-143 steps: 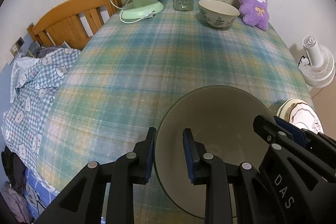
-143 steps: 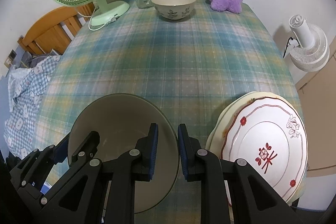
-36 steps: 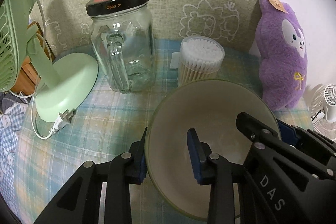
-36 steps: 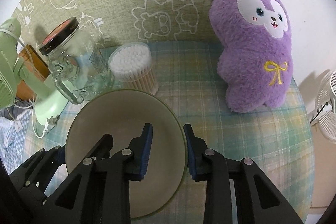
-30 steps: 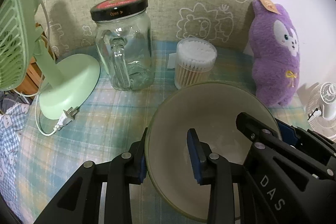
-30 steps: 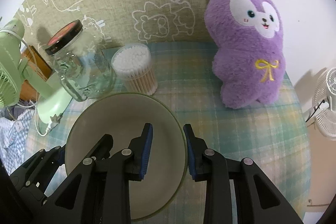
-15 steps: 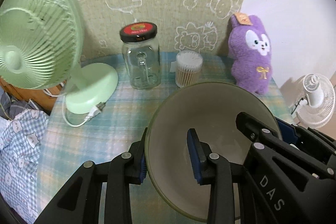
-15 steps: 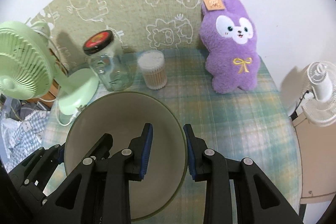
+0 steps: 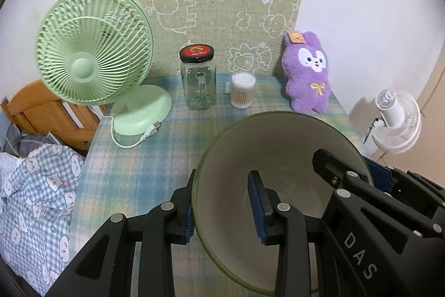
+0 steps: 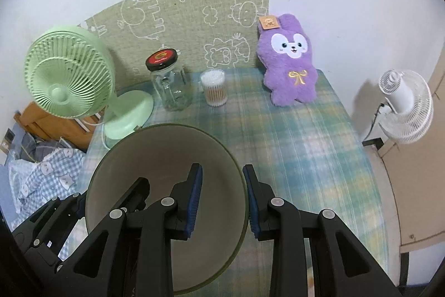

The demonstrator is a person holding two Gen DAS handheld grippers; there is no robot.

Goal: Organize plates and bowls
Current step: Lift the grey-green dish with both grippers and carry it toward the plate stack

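Observation:
A large grey-green bowl (image 9: pixel 278 152) hangs in the air above the checked tablecloth (image 9: pixel 155 157), tilted toward the cameras. My left gripper (image 9: pixel 222 177) is shut on the bowl's left rim, one pad outside and one inside. My right gripper (image 10: pixel 222 167) is shut on the bowl's (image 10: pixel 155 157) right rim in the same way. Each view also shows the other gripper at the bowl's far side. Whatever lies on the table under the bowl is hidden.
Along the back wall stand a green desk fan (image 9: pixel 94 46), a glass jar with a black lid (image 9: pixel 198 85), a tub of cotton swabs (image 9: pixel 242 91) and a purple plush rabbit (image 9: pixel 307 77). A white fan (image 10: pixel 403 107) stands off the table's right side. A checked cloth (image 9: pixel 36 185) lies to the left.
Both grippers have risen and pulled back from the wall with the bowl still clamped between them. The jar, swabs and plush now look smaller and farther off.

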